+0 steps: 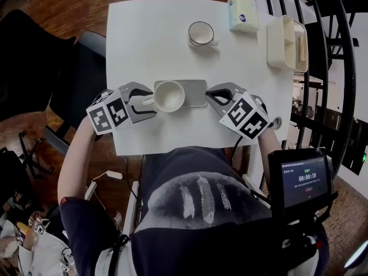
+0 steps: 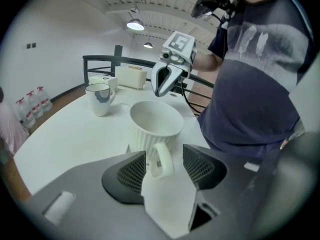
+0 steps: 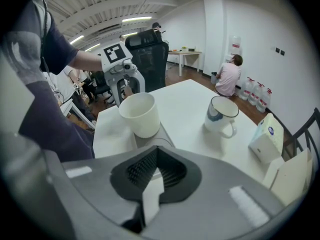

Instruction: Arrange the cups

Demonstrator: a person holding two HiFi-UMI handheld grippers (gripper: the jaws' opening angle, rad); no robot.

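White table (image 1: 144,27) carries everything here, and the biggest thing on it is a cream box-shaped holder (image 1: 286,42) at the far right edge. What it holds I cannot tell. Next down in size is a grey tray (image 1: 195,94) in the middle of the near side. A ribbed white cup (image 1: 168,95) stands upright on the tray's left part. It is empty.

The left gripper (image 1: 148,102) has its jaws spread wide, one on each side of the cup's handle (image 2: 160,159), with no pad pressing on it, so nothing is held. The right gripper (image 1: 210,95) is fully closed on nothing and hovers by the tray's right end, apart from the cup.

This looks like a cup either just set down or about to be taken. Either way, the left gripper should travel straight along the line of the handle. A sideways drift would let one pad catch the loop and turn or tip the light cup. For a grasp, both pads should meet the handle together.

A second cup (image 1: 201,33), dark-rimmed and also empty, stands well apart, further back. A tissue box (image 1: 242,13) sits beyond it, near the corner.
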